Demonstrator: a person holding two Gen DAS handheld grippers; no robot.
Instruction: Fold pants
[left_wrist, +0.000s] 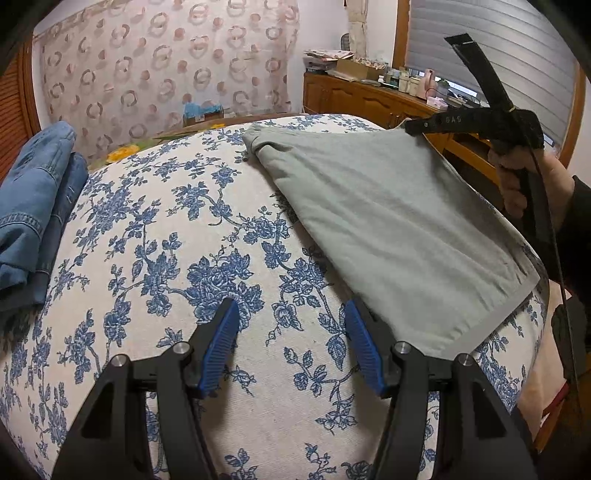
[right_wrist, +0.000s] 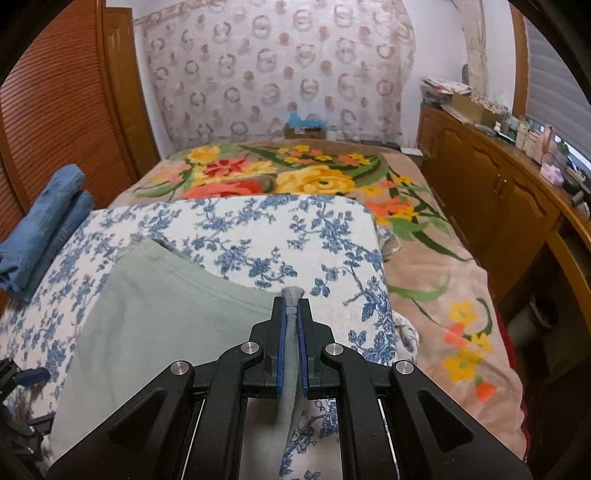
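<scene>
The grey-green pants (left_wrist: 391, 225) lie folded on the blue-flowered cloth (left_wrist: 207, 229) on the bed. My right gripper (right_wrist: 291, 306) is shut on a corner of the pants (right_wrist: 162, 314) and holds it lifted off the cloth; it also shows in the left wrist view (left_wrist: 417, 126), at the pants' far right corner. My left gripper (left_wrist: 291, 314) is open and empty, low over the flowered cloth, its right finger beside the near edge of the pants.
Folded blue jeans (left_wrist: 33, 206) lie at the left edge of the cloth (right_wrist: 40, 236). A floral blanket (right_wrist: 295, 177) covers the bed beyond. A wooden cabinet (right_wrist: 491, 206) with clutter on top runs along the right. A slatted wooden door (right_wrist: 55, 122) is on the left.
</scene>
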